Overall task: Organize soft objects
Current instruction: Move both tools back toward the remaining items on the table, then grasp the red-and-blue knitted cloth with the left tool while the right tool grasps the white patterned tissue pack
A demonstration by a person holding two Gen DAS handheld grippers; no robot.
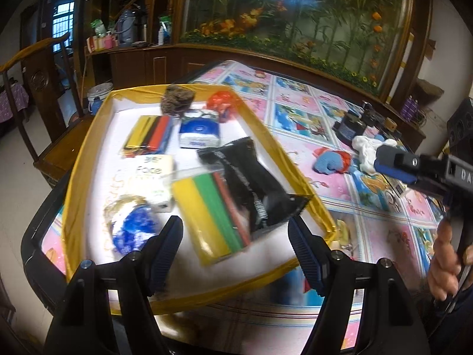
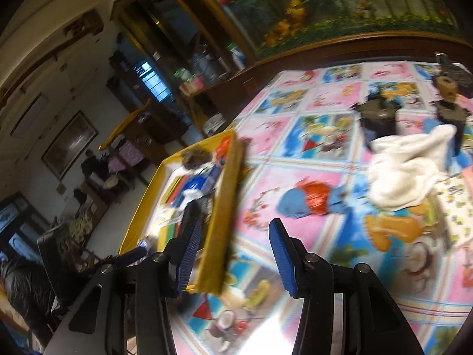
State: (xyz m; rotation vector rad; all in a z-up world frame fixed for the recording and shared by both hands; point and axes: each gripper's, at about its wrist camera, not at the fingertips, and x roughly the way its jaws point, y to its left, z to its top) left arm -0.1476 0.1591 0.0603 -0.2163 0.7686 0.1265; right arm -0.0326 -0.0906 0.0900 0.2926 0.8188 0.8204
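A yellow-rimmed tray (image 1: pixel 85 159) with a white floor holds several soft things. Among them are a black packet (image 1: pixel 251 183) lying across a yellow and green sponge pack (image 1: pixel 207 216), a blue and white netted ball (image 1: pixel 133 224) and a tissue pack (image 1: pixel 199 133). My left gripper (image 1: pixel 236 236) hovers open over the tray's near end, gripping nothing. On the cartoon cloth lie a blue and red soft toy (image 2: pixel 307 201) and a white cloth (image 2: pixel 408 168). My right gripper (image 2: pixel 235 245) is open and empty, right of the tray's rim (image 2: pixel 224 207) and short of the toy.
Two black jars (image 2: pixel 378 118) and a small wooden figure (image 2: pixel 446 87) stand behind the white cloth. A person's hand (image 1: pixel 446 260) holds the right gripper's handle. A wooden chair (image 1: pixel 44 88) stands left of the table, and a cabinet with a flower painting (image 1: pixel 295 14) stands behind it.
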